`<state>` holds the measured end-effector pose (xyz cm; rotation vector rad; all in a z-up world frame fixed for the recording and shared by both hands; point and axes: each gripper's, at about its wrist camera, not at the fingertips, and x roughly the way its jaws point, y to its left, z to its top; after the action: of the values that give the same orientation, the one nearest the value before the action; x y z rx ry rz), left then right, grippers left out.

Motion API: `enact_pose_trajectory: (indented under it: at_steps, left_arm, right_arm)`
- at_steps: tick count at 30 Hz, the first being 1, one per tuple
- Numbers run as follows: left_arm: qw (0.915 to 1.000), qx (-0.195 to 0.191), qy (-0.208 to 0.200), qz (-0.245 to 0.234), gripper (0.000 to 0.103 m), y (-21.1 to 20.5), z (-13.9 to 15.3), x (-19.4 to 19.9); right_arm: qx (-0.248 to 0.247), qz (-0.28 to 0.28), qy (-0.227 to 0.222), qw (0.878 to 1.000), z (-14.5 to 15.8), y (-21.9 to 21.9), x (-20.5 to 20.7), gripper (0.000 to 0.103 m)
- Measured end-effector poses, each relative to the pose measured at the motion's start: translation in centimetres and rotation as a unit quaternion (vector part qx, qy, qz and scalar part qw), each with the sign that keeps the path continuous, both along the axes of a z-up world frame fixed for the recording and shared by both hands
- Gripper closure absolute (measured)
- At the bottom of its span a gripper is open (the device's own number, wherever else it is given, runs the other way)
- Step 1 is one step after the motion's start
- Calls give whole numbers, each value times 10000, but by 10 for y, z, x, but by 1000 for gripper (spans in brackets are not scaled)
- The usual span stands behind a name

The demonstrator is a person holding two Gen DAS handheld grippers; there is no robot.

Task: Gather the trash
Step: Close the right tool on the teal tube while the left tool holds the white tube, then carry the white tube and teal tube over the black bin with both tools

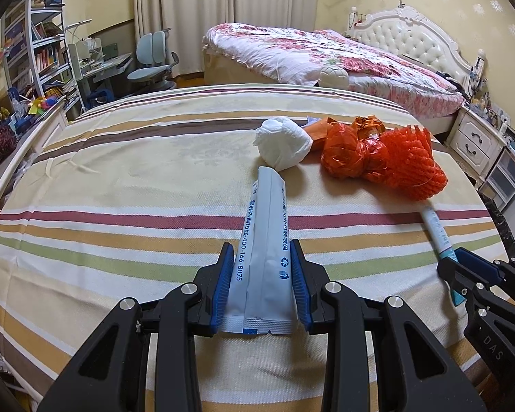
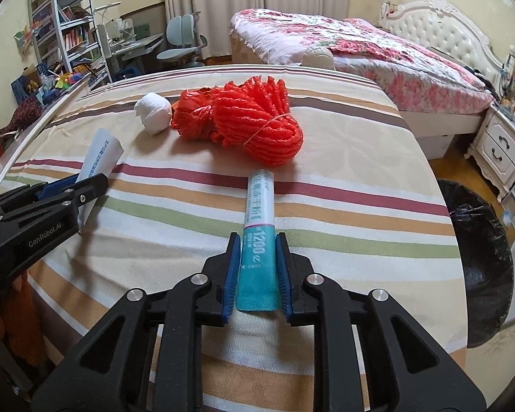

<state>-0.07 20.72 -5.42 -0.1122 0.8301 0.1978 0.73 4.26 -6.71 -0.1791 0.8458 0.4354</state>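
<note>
Right claw: my right claw [image 2: 257,267] closed on the teal-and-white sachet [image 2: 260,226], pads on both long edges, gripped at its teal end.
Left claw: my left claw [image 1: 261,281] closed on the pale blue packet [image 1: 262,240], gripped near its sealed end.
Long axes: both wrappers run straight out along my fingers, free ends pointing away from me toward the trash pile.
Height: cannot tell whether either wrapper is lifted off the striped tabletop [image 2: 360,178] or resting on it.
Pile ahead: white wad [image 2: 154,112], orange plastic bag [image 2: 192,116], red foam net [image 2: 261,123], bunched and touching.
Key relation: black-lined bin [image 2: 477,240] sits on the floor off the tabletop's right edge, so right claw is nearer.
Next move (judgement): swing right claw rightward over the edge; left claw must cross the tabletop.
</note>
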Motion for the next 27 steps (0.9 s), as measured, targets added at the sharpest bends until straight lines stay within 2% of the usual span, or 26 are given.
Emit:
enact_pose_trajectory:
  at_steps: [8, 12, 27]
  left_arm:
    - [10000, -2, 25, -1, 69, -2, -1, 0]
    - [10000, 1, 20, -5, 69, -2, -1, 0]
    - [10000, -16, -46, -38, 69, -8, 0, -2]
  right_arm:
    - [-55, -58, -25, 10000, -1, 4, 4, 74]
    - [-118, -86, -71, 9999, -2, 2, 3, 83]
    - [-3, -145, -115, 9998, 2, -6, 0, 85]
